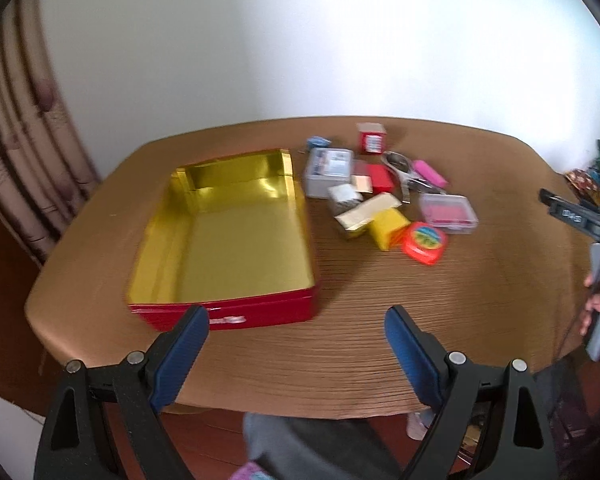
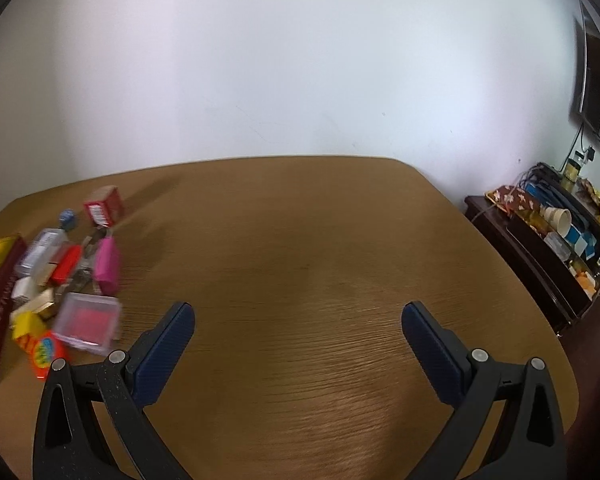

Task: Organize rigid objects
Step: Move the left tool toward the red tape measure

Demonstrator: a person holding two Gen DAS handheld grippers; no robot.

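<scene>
While wide apart and empty, two claws: left claw, right claw; one red box.

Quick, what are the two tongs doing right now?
Left tongs: open, holding nothing.
Right tongs: open, holding nothing.

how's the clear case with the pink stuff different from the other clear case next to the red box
The pink-filled clear case lies at the pile's right edge, far from the red box; the grey-white clear case sits close beside that box. The first looks flat and shows pink contents; the second looks taller, with pale printed contents. Both are see-through, rectangular, lidded, and resting on the table.
</scene>
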